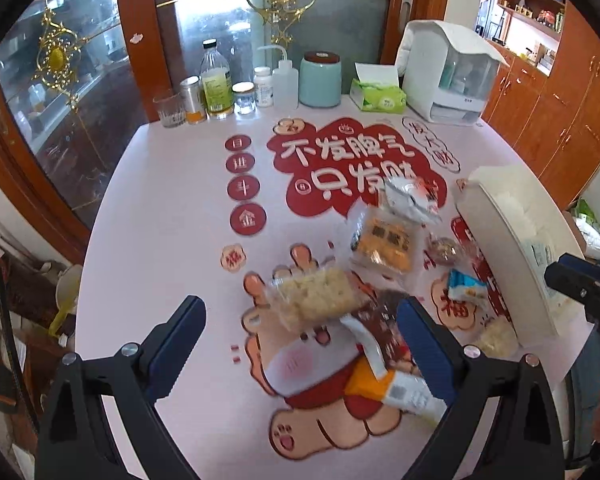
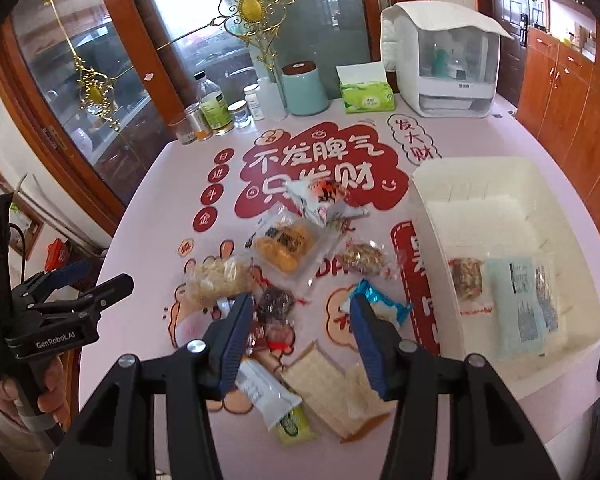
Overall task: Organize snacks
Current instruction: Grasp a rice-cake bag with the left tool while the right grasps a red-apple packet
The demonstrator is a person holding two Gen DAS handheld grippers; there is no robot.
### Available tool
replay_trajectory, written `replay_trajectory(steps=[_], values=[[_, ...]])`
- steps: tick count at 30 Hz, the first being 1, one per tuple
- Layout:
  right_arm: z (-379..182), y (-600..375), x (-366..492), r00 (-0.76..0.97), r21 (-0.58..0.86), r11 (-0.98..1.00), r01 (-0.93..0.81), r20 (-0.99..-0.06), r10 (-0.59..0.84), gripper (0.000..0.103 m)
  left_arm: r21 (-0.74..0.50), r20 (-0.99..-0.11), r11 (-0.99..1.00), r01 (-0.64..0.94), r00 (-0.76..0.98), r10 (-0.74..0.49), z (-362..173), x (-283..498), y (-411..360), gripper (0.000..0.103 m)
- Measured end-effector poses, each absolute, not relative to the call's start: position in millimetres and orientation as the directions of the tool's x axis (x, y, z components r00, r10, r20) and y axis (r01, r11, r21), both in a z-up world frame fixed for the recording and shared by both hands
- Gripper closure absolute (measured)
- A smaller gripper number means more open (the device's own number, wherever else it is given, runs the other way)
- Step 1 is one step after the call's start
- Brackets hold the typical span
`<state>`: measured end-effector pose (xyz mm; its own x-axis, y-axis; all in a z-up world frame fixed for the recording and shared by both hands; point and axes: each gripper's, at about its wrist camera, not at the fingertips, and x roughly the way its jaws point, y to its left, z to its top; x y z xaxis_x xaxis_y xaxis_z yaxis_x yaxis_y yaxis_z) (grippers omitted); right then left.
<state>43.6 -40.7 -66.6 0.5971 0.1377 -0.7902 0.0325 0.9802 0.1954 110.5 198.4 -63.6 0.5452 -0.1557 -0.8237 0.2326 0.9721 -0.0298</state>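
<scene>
Several wrapped snacks lie loose on the pink table: a rice-crisp pack point(image 1: 314, 298) point(image 2: 216, 280), a yellow cake pack point(image 1: 384, 246) point(image 2: 286, 248), a white-orange packet point(image 2: 324, 200), a nut bar point(image 2: 362, 258), a blue-white packet point(image 2: 380, 306), a dark candy pack point(image 2: 274, 306), a white bar point(image 2: 270, 394) and a sandwich cake point(image 2: 336, 390). A white bin point(image 2: 428, 216) point(image 1: 500, 240) on the right holds two packs point(image 2: 466, 280). My left gripper point(image 1: 302, 344) is open and empty above the snacks. My right gripper point(image 2: 300, 320) is open and empty above the dark candy pack.
Along the table's far edge stand a glass point(image 1: 169, 110), bottles and jars point(image 1: 217, 84), a teal canister point(image 1: 320, 80), a tissue box point(image 1: 378, 94) and a white covered appliance point(image 1: 448, 72). A glass cabinet door is behind. Wooden cupboards are on the right.
</scene>
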Motion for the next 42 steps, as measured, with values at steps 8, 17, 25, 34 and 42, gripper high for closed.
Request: replay_trajectory(steps=[8,17,25,34,42], values=[[-59,-41,98,0.603,0.169,0.984,0.047,-0.791,0.107,0.052,-0.019,-0.845,0.987,0.158,0.525,-0.1,-81,168,212,0.007],[-94,-72,195,0.523,0.28,0.956,0.093,-0.83,0.192,0.051,-0.116,-0.932,0.993,-0.002,0.345,-0.108,-154,208,214,0.007],[-168,-96,267,0.369,0.402,0.882,0.244,-0.88,0.299,0.051,-0.133,-0.96,0.986,-0.099,0.261,-0.103,-202,213,200,0.007],[-202,-88,287,0.298,0.486,0.837,0.253,-0.862,0.41,0.033,-0.139,-0.971,0.983,-0.122,0.21,-0.111,-225,221,173,0.007],[-223,-82,291,0.25,0.508,0.819,0.267,-0.857,0.45,0.041,-0.134,-0.972,0.982,-0.136,0.212,-0.103,-232,223,169,0.017]])
